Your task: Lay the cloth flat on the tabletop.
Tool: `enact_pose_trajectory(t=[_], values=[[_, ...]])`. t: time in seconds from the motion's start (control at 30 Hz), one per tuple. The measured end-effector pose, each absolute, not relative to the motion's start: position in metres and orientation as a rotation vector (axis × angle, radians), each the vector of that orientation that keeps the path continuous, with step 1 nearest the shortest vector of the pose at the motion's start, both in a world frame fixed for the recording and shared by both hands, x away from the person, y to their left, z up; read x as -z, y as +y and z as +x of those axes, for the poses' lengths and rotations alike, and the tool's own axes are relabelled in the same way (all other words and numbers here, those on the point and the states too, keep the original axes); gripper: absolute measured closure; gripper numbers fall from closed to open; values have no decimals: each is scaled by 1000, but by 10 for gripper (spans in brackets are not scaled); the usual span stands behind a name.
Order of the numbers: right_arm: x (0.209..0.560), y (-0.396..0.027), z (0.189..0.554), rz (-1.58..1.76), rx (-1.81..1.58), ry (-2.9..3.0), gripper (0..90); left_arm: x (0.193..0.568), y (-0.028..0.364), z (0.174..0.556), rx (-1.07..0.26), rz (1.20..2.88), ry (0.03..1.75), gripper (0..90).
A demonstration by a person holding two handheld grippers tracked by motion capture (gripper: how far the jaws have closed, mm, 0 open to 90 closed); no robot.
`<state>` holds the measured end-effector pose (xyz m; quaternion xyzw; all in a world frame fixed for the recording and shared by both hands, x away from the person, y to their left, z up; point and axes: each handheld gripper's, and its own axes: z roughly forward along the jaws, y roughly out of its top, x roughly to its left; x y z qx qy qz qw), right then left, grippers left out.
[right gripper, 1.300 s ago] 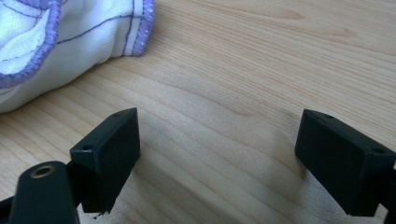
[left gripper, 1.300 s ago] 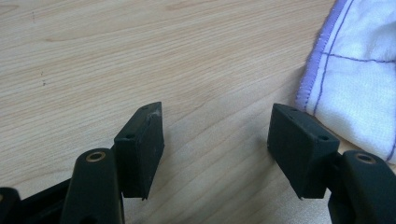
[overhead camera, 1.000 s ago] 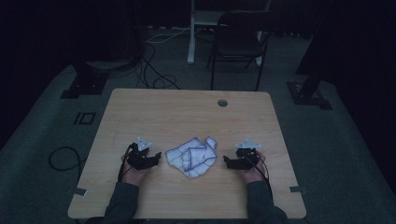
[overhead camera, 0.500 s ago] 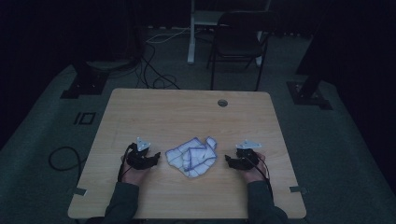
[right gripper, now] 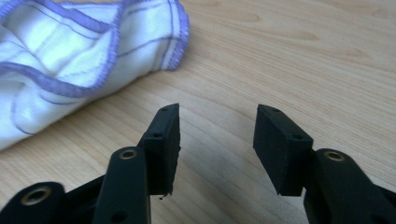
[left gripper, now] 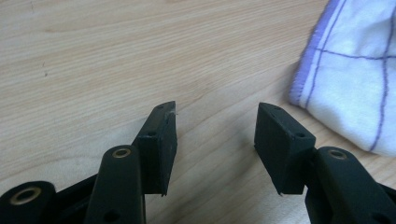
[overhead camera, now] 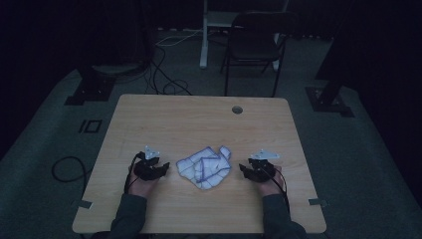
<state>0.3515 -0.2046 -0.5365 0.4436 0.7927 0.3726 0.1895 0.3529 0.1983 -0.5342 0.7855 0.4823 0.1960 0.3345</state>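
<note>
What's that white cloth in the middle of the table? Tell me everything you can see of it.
The cloth is a white woven dish towel with thin purple grid lines and a purple stitched hem. It lies crumpled and loosely folded on the wooden table, near the person's edge, between the two grippers. Nothing touches it but the tabletop; both grippers' jaws stand apart from it.

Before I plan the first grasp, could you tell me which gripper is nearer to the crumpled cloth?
Left, narrowly. The left gripper sits just off the cloth at its left edge; the right gripper sits slightly farther off its right edge. Both are open, nothing between the jaws.
</note>
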Motion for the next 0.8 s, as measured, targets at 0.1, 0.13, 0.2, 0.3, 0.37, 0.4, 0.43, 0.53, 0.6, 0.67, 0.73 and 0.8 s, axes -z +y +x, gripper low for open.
enact_pose_trajectory(t=[0.1,0.13,0.2,0.3,0.37,0.4,0.43,0.53,0.6,0.67,0.73,0.8], values=[[532,-203,349,1233,-1067,2215,545,529,196,353,-505,2048,1236,493],[531,-203,348,1230,-1073,2209,548,528,195,352,-506,2049,1228,493],[530,-202,348,1231,-1082,2204,545,526,193,352,-503,2059,1213,492],[528,-203,347,1231,-1093,2200,544,523,190,353,-503,2074,1198,492],[526,-202,345,1228,-1106,2191,549,521,185,355,-503,2085,1182,493],[525,-201,345,1225,-1110,2189,551,521,185,355,-503,2085,1182,494],[524,-201,344,1222,-1117,2187,554,518,179,356,-507,2095,1162,494],[521,-198,342,1213,-1130,2187,563,514,171,358,-510,2100,1133,494],[519,-195,342,1201,-1131,2188,563,511,167,360,-513,2103,1117,494],[517,-192,342,1197,-1137,2192,561,507,161,362,-510,2104,1102,495],[516,-190,342,1186,-1139,2194,561,504,154,364,-510,2110,1080,496],[516,-188,342,1181,-1139,2194,561,501,149,366,-510,2117,1065,496]])
